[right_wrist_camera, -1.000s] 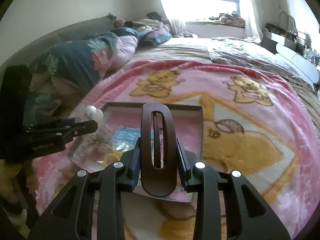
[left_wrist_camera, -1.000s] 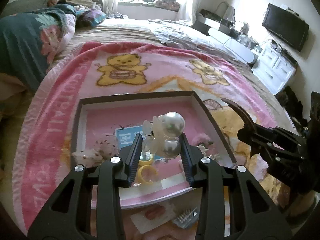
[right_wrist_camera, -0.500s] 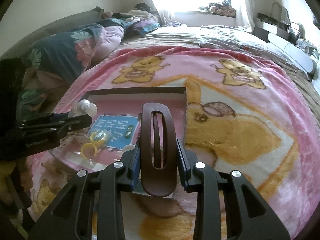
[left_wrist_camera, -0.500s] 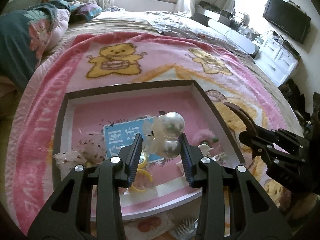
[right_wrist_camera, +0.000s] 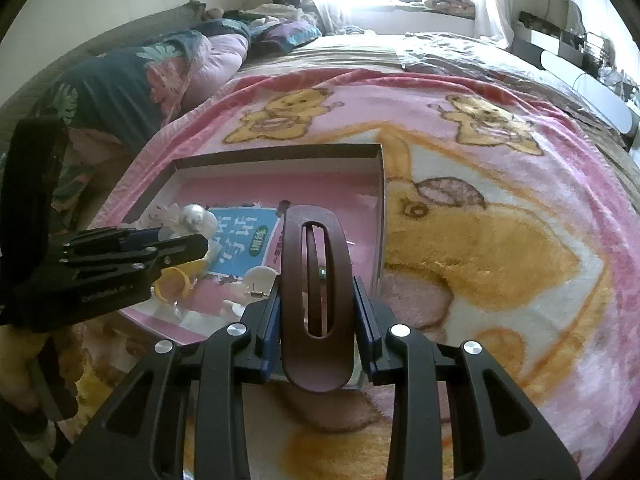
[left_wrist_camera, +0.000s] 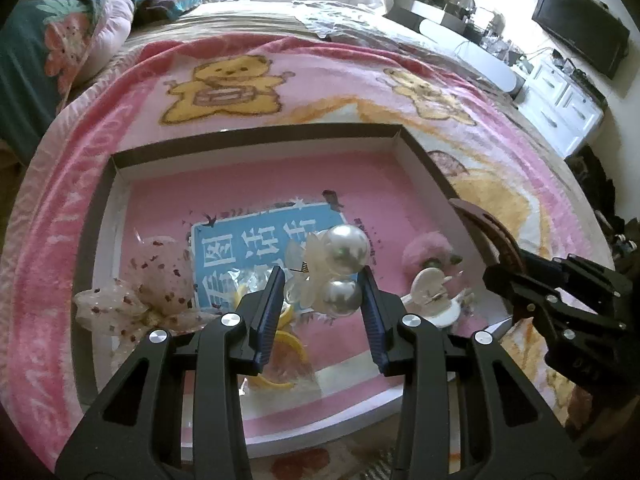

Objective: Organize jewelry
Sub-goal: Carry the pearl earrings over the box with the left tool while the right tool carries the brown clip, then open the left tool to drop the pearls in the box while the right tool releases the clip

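My left gripper (left_wrist_camera: 320, 284) is shut on a pearl hair clip (left_wrist_camera: 340, 268) with two big pearls and clear petals, held just above the pink floor of a shallow box (left_wrist_camera: 256, 136). My right gripper (right_wrist_camera: 316, 296) is shut on a dark brown oval hair clip (right_wrist_camera: 316, 280), which stands upright over the box's near right corner. Seen from the right wrist, the left gripper (right_wrist_camera: 176, 246) hangs over the box's left side. In the box lie a speckled fabric bow (left_wrist_camera: 148, 292), yellow rings (left_wrist_camera: 280, 344), a pink pompom piece (left_wrist_camera: 428, 248) and a white clip (left_wrist_camera: 432, 296).
The box sits on a pink bear-print blanket (right_wrist_camera: 480, 200) covering a bed. A folded floral quilt (right_wrist_camera: 120, 92) lies at the far left. White drawers (left_wrist_camera: 560, 92) and a dark screen (left_wrist_camera: 580, 24) stand to the right of the bed.
Both grippers have sunk toward the box with their clips still held; the box now looms larger in both views.
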Tool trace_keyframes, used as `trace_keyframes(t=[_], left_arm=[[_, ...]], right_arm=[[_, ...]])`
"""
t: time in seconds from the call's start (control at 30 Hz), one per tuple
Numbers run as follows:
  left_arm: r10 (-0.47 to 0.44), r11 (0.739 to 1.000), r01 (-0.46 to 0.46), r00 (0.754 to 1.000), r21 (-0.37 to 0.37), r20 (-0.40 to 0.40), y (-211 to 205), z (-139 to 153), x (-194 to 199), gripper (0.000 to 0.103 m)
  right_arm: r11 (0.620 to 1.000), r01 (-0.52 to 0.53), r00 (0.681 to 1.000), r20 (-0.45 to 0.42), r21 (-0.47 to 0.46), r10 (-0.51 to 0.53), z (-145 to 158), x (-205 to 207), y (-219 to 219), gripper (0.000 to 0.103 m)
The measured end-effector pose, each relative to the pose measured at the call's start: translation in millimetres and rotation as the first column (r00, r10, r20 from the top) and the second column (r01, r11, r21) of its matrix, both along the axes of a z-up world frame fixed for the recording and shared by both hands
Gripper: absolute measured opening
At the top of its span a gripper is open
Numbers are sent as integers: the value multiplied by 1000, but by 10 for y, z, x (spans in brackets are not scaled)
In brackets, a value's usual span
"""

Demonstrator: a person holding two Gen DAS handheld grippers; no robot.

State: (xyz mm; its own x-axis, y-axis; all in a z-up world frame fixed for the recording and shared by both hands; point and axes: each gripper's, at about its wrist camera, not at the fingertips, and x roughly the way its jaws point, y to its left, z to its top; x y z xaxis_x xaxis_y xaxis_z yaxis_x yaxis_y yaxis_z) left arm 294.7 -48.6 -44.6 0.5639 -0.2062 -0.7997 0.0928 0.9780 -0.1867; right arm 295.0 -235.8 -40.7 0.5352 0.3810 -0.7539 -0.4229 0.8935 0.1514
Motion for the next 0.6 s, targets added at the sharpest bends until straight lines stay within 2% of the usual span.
trace_keyframes(t=[0.2, 0.6], left_arm=[[2, 1000, -2, 1000, -11, -24, 19, -102, 18, 29], [9, 1000, -9, 999, -21, -33, 52, -122, 12, 30]], right_arm=[[1000, 0, 1000, -19, -8, 0, -73, 20, 27, 31], [1000, -7, 998, -55, -5, 7, -159, 49, 53, 31]])
